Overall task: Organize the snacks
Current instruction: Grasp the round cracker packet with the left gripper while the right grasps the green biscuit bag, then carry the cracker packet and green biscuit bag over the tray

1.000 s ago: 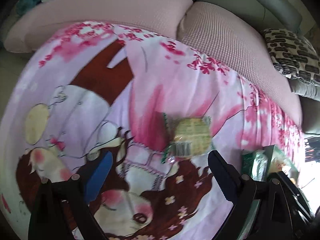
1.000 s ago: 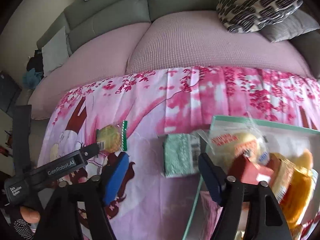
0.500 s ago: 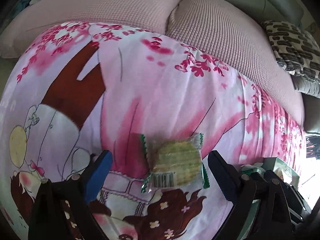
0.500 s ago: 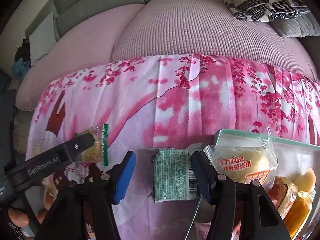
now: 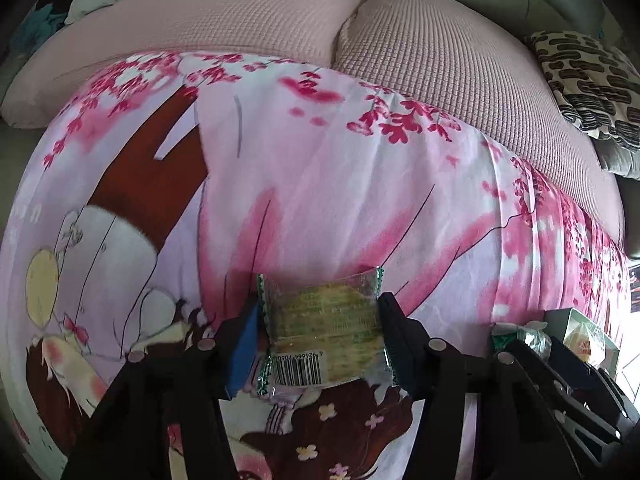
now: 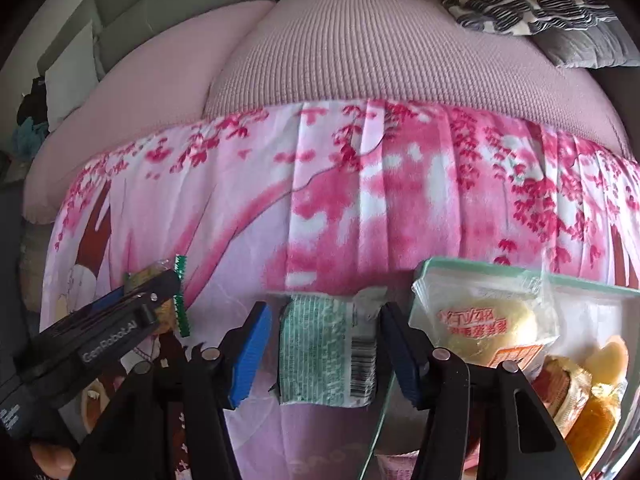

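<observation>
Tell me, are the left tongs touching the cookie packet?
Touching. In the left wrist view, both fingers of the left tongs press against the sides of the cookie packet, no gap showing.

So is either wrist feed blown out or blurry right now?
Left wrist: sharp, barcode on the cookie packet readable, far right edge overexposed white. Right wrist: also sharp, glare on the wrapped bun and clear bin; both views bend the sofa strongly.
</observation>
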Motion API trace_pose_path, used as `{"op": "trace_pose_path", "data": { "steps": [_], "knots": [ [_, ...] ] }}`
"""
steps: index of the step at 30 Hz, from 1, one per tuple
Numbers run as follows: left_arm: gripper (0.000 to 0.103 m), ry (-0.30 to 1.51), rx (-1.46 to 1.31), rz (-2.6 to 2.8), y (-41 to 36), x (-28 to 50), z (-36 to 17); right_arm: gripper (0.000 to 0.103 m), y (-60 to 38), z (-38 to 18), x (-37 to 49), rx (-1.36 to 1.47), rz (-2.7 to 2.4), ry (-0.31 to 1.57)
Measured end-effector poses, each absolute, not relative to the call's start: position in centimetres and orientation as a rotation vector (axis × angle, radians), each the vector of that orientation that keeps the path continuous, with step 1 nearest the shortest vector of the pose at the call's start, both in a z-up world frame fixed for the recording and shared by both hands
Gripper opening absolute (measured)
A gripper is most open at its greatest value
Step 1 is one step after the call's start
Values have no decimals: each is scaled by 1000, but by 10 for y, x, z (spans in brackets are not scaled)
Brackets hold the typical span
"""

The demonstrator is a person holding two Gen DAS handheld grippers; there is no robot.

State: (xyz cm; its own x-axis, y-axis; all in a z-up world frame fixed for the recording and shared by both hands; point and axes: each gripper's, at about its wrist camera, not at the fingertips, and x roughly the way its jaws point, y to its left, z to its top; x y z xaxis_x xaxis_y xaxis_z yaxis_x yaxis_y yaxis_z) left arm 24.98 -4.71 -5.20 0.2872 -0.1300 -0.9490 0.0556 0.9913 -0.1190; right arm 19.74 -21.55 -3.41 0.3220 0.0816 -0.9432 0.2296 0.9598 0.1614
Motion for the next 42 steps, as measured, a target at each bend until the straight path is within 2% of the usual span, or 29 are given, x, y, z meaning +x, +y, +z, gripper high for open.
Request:
{"op": "trace_pose_path", "data": {
  "steps": [7,21,24,42],
  "knots": [
    [59,1265,-112,-86,-28,225,-54,54,-202,-37,191,260,-72,1256],
    [59,1240,-108,-48,-19,202,-55,54,-168,-51,186,122,-93,1254],
    [56,1239,-111,-41,-19,200,-57,54,-163,-53,181,113,-106,1232],
    [54,1169,-93,-38,-12,144,-15,52,-175,-5,87,349,-86,1046]
  ]
}}
